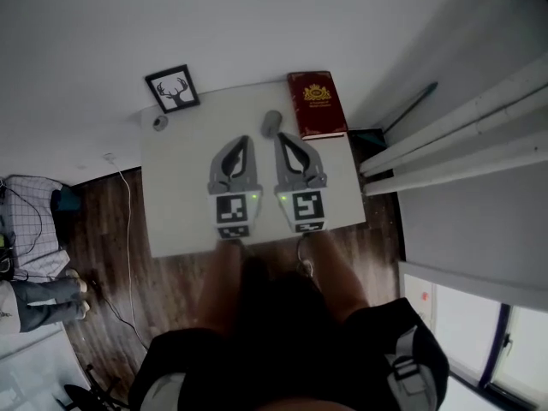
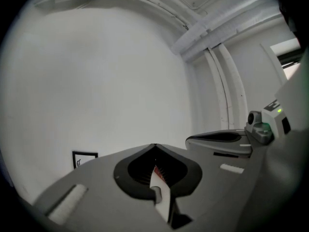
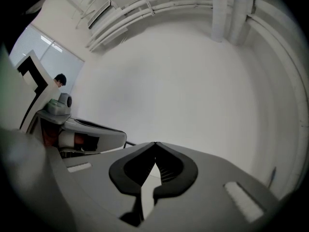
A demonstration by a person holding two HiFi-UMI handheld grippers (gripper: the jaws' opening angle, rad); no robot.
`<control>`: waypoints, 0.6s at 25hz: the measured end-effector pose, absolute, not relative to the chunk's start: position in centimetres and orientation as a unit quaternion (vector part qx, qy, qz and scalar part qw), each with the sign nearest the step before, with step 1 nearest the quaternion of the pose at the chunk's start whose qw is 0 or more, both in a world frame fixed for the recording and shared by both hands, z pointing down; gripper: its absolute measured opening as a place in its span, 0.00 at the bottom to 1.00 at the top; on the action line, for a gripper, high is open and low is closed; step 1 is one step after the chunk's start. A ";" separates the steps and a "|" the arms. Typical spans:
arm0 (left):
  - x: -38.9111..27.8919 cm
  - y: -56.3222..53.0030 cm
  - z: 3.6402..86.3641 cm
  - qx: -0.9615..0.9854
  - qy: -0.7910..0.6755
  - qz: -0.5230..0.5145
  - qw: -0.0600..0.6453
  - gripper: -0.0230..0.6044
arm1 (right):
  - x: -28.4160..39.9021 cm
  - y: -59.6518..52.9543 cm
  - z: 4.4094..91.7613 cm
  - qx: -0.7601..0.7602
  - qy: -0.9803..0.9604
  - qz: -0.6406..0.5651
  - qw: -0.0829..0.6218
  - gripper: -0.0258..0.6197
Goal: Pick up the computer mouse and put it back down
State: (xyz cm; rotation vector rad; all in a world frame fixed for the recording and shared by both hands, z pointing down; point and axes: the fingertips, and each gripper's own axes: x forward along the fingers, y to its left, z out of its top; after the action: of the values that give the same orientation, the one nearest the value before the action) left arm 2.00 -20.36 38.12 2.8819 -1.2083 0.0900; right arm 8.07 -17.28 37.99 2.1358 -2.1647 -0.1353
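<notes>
A grey computer mouse (image 1: 272,123) lies on the white table (image 1: 180,187) near its far edge, just left of a red book. My left gripper (image 1: 246,140) and right gripper (image 1: 278,139) are held side by side above the table's middle, both shut and empty. Their tips point toward the far wall, and the mouse sits just beyond the right one's tip. In the left gripper view the left gripper (image 2: 154,146) meets at its tips with the wall behind it. The right gripper (image 3: 155,144) looks the same in its own view. The mouse shows in neither gripper view.
A red book (image 1: 315,104) lies at the table's far right corner. A framed deer picture (image 1: 172,88) stands at the far left corner, with a small grey object (image 1: 159,122) beside it. A cable (image 1: 128,229) runs over the wooden floor at left. White shelving (image 1: 454,135) stands right.
</notes>
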 end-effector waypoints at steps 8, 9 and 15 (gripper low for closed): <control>6.8 -13.3 36.0 0.915 -0.404 0.020 0.008 0.04 | 13.5 -10.1 36.9 0.690 -0.722 -0.047 0.034 0.06; 7.2 -12.2 35.8 0.913 -0.407 0.021 0.006 0.04 | 14.3 -9.1 36.7 0.689 -0.723 -0.048 0.030 0.06; 8.9 -6.3 34.7 0.901 -0.433 0.016 -0.012 0.04 | 16.7 -3.7 35.6 0.674 -0.736 -0.059 0.014 0.06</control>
State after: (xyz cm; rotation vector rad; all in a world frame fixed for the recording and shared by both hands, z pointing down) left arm 8.90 -6.31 34.74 2.8523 -1.3707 0.0510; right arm 16.68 -3.73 35.56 2.0994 -2.2920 -0.1840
